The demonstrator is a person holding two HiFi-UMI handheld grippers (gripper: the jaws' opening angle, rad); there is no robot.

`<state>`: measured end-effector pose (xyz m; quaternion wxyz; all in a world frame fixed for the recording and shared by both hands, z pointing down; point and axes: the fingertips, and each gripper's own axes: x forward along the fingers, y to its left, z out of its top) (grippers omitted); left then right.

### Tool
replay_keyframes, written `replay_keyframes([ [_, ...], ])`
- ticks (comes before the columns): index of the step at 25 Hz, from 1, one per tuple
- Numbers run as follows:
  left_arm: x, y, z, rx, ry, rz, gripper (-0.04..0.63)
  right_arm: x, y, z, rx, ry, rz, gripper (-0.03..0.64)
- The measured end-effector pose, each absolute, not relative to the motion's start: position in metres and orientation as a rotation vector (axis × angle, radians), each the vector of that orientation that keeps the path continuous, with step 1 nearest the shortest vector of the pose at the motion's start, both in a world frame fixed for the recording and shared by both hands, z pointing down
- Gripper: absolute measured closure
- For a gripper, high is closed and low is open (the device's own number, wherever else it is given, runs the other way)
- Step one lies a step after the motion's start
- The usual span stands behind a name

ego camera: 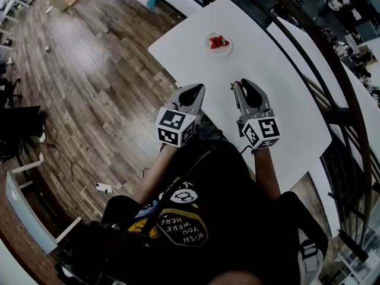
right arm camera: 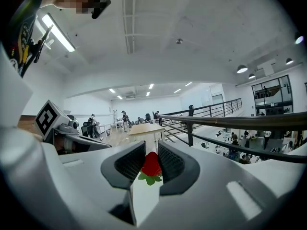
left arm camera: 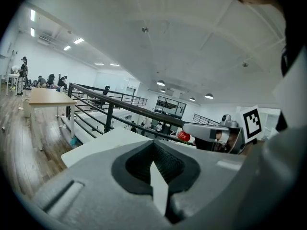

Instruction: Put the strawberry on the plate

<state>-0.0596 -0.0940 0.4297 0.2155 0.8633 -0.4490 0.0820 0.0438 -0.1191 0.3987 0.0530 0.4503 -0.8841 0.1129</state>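
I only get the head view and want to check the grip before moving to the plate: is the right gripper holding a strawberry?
Observer: Yes. The right gripper view shows a strawberry between the right gripper's jaws, with the pads touching both its sides.
Operator: And the left one?
Observer: In the left gripper view the left gripper's jaws are together, with nothing between them.
Operator: Can the strawberry be seen from the side?
Observer: Yes. In the left gripper view its red shows at the right gripper's tip.
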Motion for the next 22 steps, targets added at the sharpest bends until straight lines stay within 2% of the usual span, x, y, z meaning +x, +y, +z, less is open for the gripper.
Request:
replay_keyframes([
  [22,-0.019,-0.171,0.467,2.363,-1.158,0.31,0.594,0.07,-0.19,0.436,1.343,-2.642,0.431,0.532],
])
